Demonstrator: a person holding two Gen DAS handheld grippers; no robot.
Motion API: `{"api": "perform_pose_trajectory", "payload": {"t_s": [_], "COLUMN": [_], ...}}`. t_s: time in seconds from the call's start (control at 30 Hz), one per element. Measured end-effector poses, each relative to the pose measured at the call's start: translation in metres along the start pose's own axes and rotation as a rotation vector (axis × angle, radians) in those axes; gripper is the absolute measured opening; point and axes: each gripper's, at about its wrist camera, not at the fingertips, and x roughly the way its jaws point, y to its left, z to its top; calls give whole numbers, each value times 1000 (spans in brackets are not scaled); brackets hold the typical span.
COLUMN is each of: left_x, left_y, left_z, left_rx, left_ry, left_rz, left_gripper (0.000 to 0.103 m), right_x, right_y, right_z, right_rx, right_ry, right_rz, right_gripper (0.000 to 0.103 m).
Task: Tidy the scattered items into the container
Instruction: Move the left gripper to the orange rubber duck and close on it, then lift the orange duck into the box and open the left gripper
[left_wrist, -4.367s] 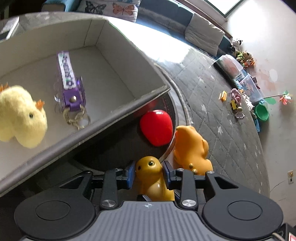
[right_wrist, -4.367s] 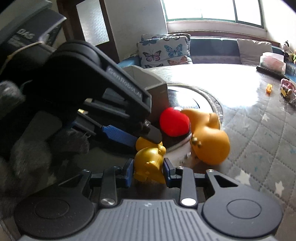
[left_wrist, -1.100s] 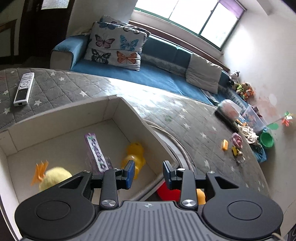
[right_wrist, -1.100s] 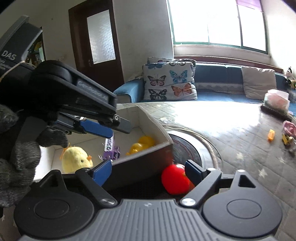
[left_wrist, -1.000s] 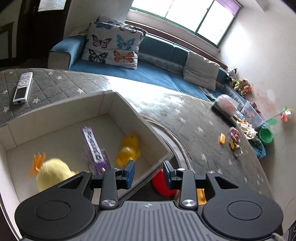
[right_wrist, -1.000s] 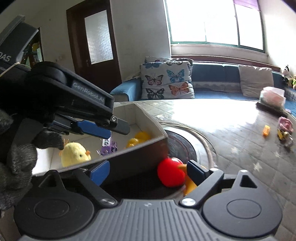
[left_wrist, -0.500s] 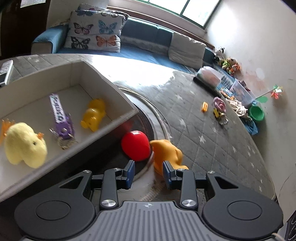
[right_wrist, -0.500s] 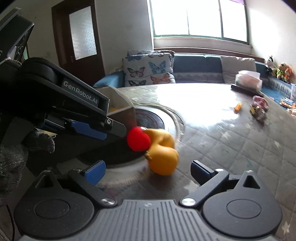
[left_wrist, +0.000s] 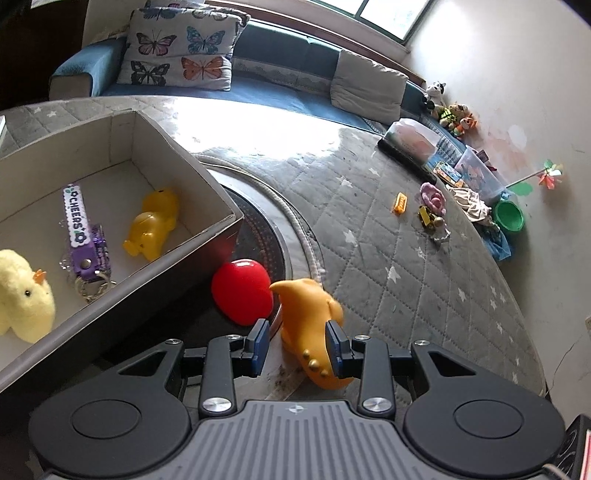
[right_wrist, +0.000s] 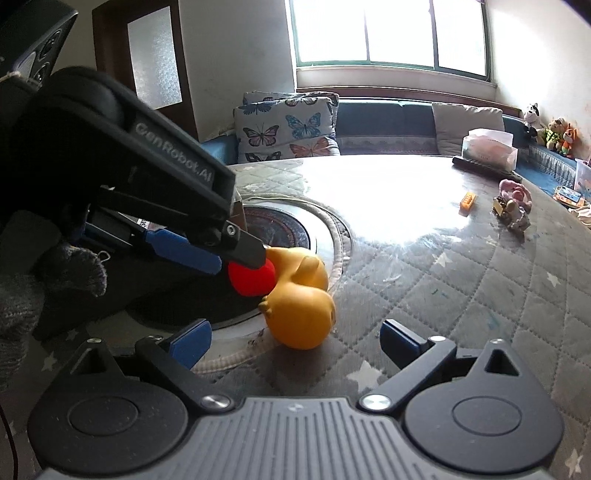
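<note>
Daylight pours in from the window (right_wrist: 391, 33) behind the sofa, which is blown out to white. It throws a broad glare patch across the quilted surface (right_wrist: 399, 206) just in front of the sofa in both views. Nearer the cameras the surface falls into dim shade. Fisheye bending curves the room's edges, with black corners. The orange toy (left_wrist: 308, 325) looks slightly blurred.
</note>
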Motion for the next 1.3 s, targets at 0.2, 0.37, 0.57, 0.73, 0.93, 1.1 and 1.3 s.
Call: {"api": "perform_pose_trajectory", "payload": {"t_s": [0.2,0.37,0.57,0.73,0.93,1.1,1.3], "left_x": [14,22,27,32,29,23,19], "left_y": [-1,2,4,6,5,7,15], "left_z": [10,17,21,20,14,3,-4], "left_rx": [-35,-69,-96,-121,-127,-136,-186], "left_ry": [23,33,34,40,40,49,48], "left_rz": [-5,-2,-6,-22,-44,-62,-85], "left_gripper": [36,36,36,36,36,36,36], "right_x": [11,22,32,32,18,9,0], "right_y": [0,-2,-7,-10,-8,-5,-5], "right_z": [6,11,10,6,-1,-10,-18], "right_rx": [0,-3,18,37,52,57,77], "right_ry": [0,4,33,54,54,55,56], "right_rz": [11,22,43,62,83,74,87], "right_gripper": [93,86,60,52,47,47,47]}}
